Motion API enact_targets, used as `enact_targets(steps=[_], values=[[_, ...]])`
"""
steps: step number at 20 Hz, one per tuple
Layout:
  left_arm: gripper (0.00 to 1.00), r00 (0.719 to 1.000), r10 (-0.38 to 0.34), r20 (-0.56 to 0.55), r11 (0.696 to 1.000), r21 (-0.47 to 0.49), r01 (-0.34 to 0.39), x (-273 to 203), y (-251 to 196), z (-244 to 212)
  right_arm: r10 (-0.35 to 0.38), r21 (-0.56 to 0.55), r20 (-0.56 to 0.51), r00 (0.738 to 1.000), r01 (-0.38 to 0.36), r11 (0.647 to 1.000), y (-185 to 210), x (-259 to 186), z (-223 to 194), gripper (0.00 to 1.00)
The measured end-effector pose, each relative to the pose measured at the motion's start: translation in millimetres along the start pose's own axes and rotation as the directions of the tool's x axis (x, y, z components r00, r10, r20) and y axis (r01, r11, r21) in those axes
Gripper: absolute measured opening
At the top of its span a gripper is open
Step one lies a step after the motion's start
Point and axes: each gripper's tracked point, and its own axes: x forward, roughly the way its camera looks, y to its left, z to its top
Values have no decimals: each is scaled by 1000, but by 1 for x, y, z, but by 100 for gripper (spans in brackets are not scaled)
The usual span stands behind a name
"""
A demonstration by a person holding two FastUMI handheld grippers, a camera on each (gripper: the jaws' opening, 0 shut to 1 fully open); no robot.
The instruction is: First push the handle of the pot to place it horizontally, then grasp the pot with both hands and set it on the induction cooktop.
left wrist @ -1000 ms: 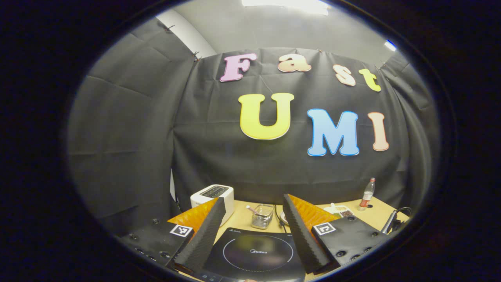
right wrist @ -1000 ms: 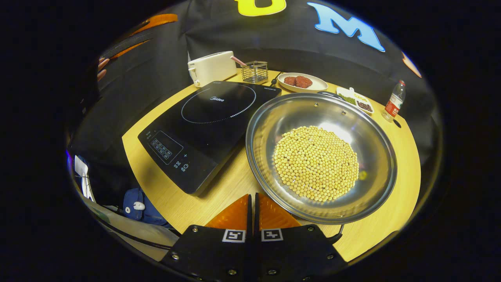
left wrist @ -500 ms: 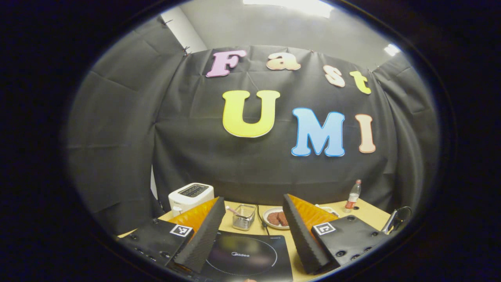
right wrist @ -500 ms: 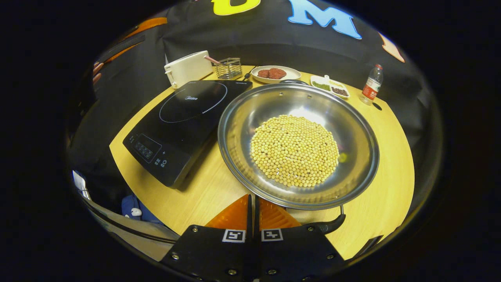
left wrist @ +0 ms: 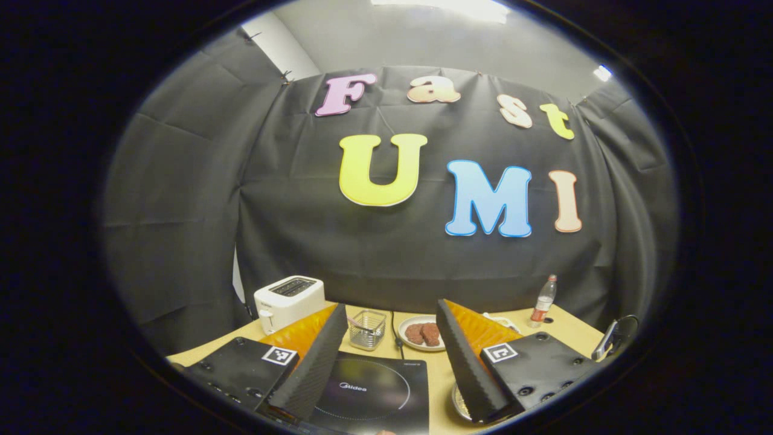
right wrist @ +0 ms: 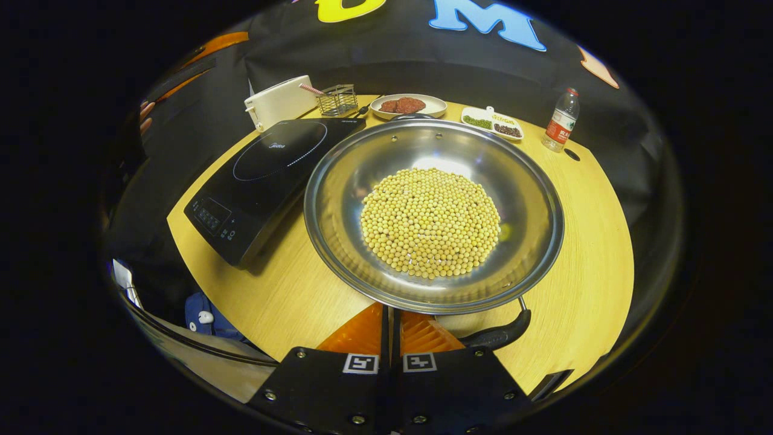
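While the left gripper [left wrist: 391, 338] hangs wide open and empty, the right gripper [right wrist: 391, 317] sits closed at the near rim of the pot [right wrist: 433, 211].

Seen from the left gripper view, the spread fingers frame the induction cooktop [left wrist: 368, 393] below them, gripping nothing. In the right gripper view the two orange fingers are pressed together with no gap, their tips just at the pot's near edge; whether they touch it I cannot tell. Left of the pot lies the induction cooktop [right wrist: 266, 175] on the wooden table [right wrist: 290, 296]; the pot itself, full of yellow beans [right wrist: 430, 220], rests on the table just beside it, its black handle [right wrist: 498, 335] curving off to the right of the fingers. Behind the pot stand a toaster [right wrist: 278, 103], a wire basket [right wrist: 338, 99], a plate of meat [right wrist: 407, 106], a divided dish [right wrist: 492, 124] and a bottle [right wrist: 558, 121].
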Motion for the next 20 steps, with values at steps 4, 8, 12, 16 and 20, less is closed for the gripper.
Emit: enact_targets(steps=[4, 8, 12, 16, 20], values=[[96, 1000, 9, 1, 1000, 19, -9, -3, -22, 3, 11, 2, 2, 1000, -11, 1000, -21, -5, -4, 0], [100, 1000, 13, -3, 999, 33, -13, -4, -43, 3, 6, 16, 3, 1000, -6, 1000, -45, -5, -6, 1], [96, 1000, 16, -5, 999, 41, -16, -2, -61, 3, -20, 23, 4, 1000, 19, 1000, -72, -6, -6, 1], [96, 1000, 24, -6, 999, 46, -24, -1, -74, 4, -49, 30, 6, 999, 49, 998, -97, -4, -3, 1], [96, 999, 42, -8, 998, 52, -41, -4, -79, 4, -93, -19, 22, 995, 94, 995, -121, -2, 2, 1]])
